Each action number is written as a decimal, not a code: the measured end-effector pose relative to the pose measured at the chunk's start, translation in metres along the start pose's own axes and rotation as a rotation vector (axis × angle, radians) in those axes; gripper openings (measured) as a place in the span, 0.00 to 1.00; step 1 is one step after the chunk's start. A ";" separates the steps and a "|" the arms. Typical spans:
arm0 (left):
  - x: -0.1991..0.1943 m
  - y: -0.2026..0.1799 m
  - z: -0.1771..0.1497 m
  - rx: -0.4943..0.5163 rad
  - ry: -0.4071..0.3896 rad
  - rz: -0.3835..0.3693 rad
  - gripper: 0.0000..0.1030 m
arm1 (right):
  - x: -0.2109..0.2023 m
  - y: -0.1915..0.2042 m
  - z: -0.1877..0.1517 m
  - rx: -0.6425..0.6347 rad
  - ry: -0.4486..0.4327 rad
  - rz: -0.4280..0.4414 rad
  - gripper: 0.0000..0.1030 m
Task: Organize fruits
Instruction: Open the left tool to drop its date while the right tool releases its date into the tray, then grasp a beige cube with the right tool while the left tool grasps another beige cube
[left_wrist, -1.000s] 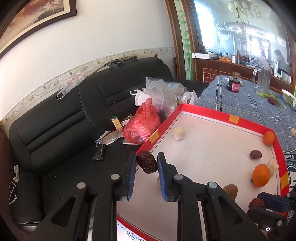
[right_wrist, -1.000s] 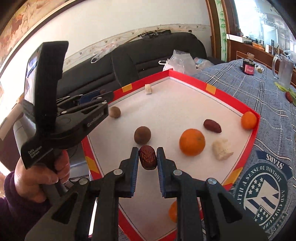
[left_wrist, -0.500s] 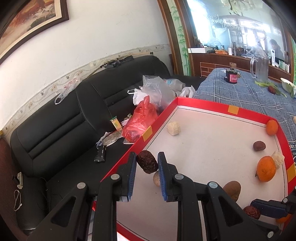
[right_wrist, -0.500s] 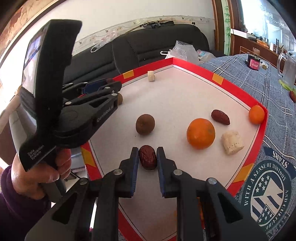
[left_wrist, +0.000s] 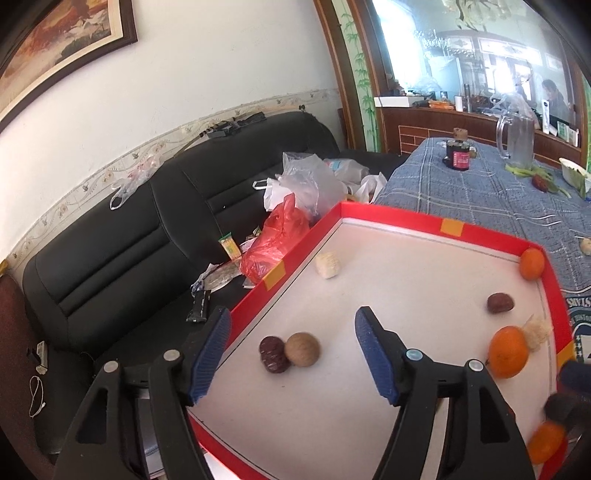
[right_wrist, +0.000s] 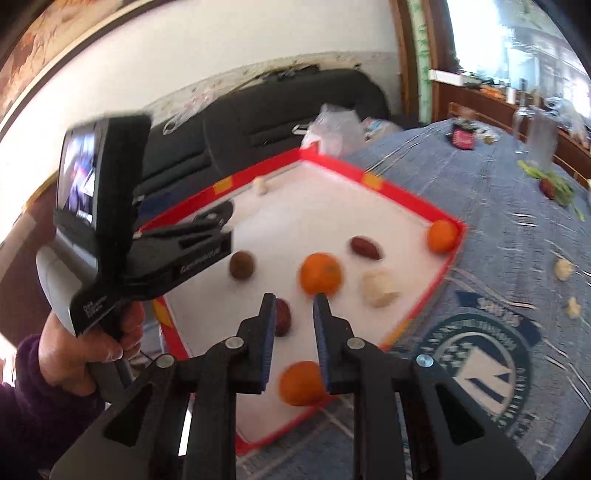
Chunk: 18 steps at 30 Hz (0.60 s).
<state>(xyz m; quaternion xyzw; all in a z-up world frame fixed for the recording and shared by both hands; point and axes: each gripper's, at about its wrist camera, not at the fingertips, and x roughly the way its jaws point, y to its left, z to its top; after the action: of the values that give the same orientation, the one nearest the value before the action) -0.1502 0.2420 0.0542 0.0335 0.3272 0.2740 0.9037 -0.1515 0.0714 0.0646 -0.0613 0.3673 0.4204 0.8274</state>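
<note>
A red-rimmed white tray (left_wrist: 406, 218) (right_wrist: 399, 192) lies on the blue tablecloth. My left gripper (left_wrist: 291, 354) stands wide open over its near-left corner. Below it a dark date (left_wrist: 273, 353) lies touching a round brown fruit (left_wrist: 301, 349). My right gripper (right_wrist: 294, 314) is open by a narrow gap. A second date (right_wrist: 282, 316) lies on the tray against its left finger, not spanning the gap. Also in the tray are a big orange (right_wrist: 320, 273) (left_wrist: 508, 351), a third date (right_wrist: 365, 247), a small orange (right_wrist: 442, 235) and white chunks (right_wrist: 378, 287).
Another orange (right_wrist: 301, 382) sits under the right gripper at the tray's near edge. A hand (right_wrist: 85, 343) holds the left gripper at left. A black sofa (left_wrist: 147, 229) with plastic bags lies beyond the tray. A jar (left_wrist: 458, 157) and a glass jug (left_wrist: 517, 140) stand on the far table.
Both grippers were shut on dates and have opened. The left date now lies beside the brown fruit. The right date lies on the tray. The right view has shifted and blurred.
</note>
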 end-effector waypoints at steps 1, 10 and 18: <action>-0.003 -0.004 0.002 0.004 -0.007 -0.004 0.74 | -0.011 -0.011 0.000 0.028 -0.023 -0.020 0.22; -0.052 -0.068 0.032 0.081 -0.096 -0.144 0.79 | -0.120 -0.105 -0.027 0.287 -0.215 -0.234 0.43; -0.101 -0.152 0.055 0.241 -0.164 -0.338 0.83 | -0.195 -0.168 -0.054 0.457 -0.290 -0.398 0.43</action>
<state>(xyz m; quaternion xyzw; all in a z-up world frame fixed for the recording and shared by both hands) -0.1084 0.0673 0.1186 0.1081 0.2839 0.0738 0.9499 -0.1302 -0.1851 0.1193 0.1159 0.3114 0.1616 0.9292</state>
